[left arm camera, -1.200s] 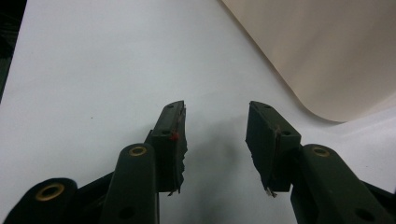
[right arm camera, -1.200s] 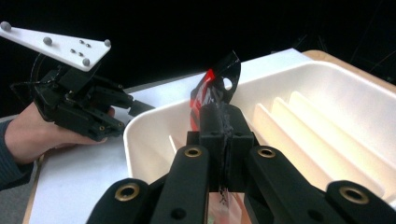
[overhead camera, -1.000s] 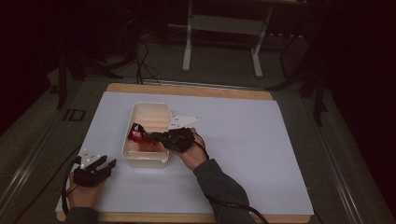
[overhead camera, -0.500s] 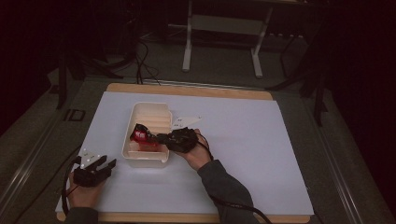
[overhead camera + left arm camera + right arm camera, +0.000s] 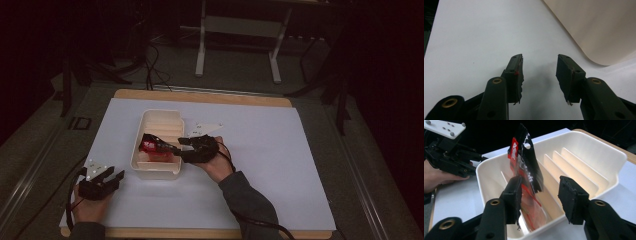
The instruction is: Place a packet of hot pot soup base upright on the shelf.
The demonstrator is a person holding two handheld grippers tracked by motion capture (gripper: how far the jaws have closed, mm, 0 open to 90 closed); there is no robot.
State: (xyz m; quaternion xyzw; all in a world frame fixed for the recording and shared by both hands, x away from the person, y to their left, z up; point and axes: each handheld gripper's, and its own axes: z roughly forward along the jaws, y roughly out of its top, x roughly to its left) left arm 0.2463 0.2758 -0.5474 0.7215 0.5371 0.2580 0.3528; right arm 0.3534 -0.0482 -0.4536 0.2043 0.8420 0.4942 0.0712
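A red and black packet stands upright in a slot of the cream ribbed tray. My right gripper reaches over the tray's right wall. Its jaws have just been opening and now stand wide on either side of the packet, which leans by the left pad without being pressed. In the right gripper view, my right gripper is open over the tray's rim. My left gripper rests open and empty on the white mat at the front left, with the tray's corner ahead of it.
The white mat covers a wooden table and lies bare to the right of the tray. My left gripper is seen beyond the tray's far wall. Dark floor, cables and a metal stand lie behind the table.
The right gripper's jaws have opened and let go of the packet, which stays standing in the tray. The left hand has not moved.
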